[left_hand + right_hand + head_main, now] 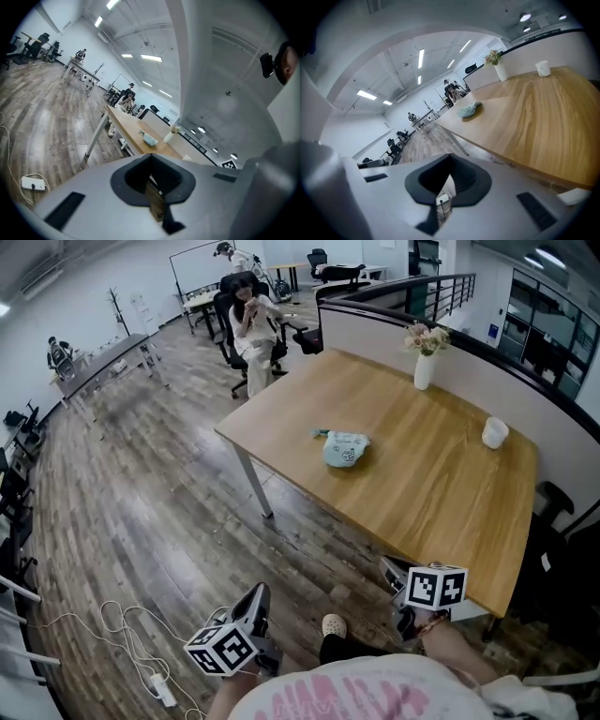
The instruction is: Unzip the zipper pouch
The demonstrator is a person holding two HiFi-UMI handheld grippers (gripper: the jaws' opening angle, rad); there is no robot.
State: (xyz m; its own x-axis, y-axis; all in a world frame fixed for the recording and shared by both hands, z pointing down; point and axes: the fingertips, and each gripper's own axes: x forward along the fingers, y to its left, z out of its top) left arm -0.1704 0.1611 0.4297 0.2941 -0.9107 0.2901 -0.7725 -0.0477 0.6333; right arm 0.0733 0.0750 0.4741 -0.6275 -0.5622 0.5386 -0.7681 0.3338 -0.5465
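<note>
Pouch status: zipper pouch (346,448) lies flat on the wooden surface (441,493), toward its left edge, roughly mid-length. It sits alone, well apart from the vase of flowers (425,367) and the white cup (494,432) along the far side.

Handling, my read: small, pale teal, rounded and slumped, so soft fabric, light, probably little inside. It will slide and bunch if pulled one-handed, and nothing about it looks fragile. A thin teal bit (322,434) sticks out at its left end. That is likely the pull or zipper tail, but it is too small to confirm. Plan: pinch the fabric at one end of the zipper with one tool to anchor it, take the pull tab with the other, and draw along the zipper line.

Left tool (258,598): clenched, nothing between the jaws. Right tool (392,570): also clenched and empty.

Geometry: both tools are low at the person's front. The left is over the floor, off the surface. The right is at the surface's near corner. The pouch is ahead of both and well apart from them, with no contact. Unzipping has not started, and the approach comes first.
</note>
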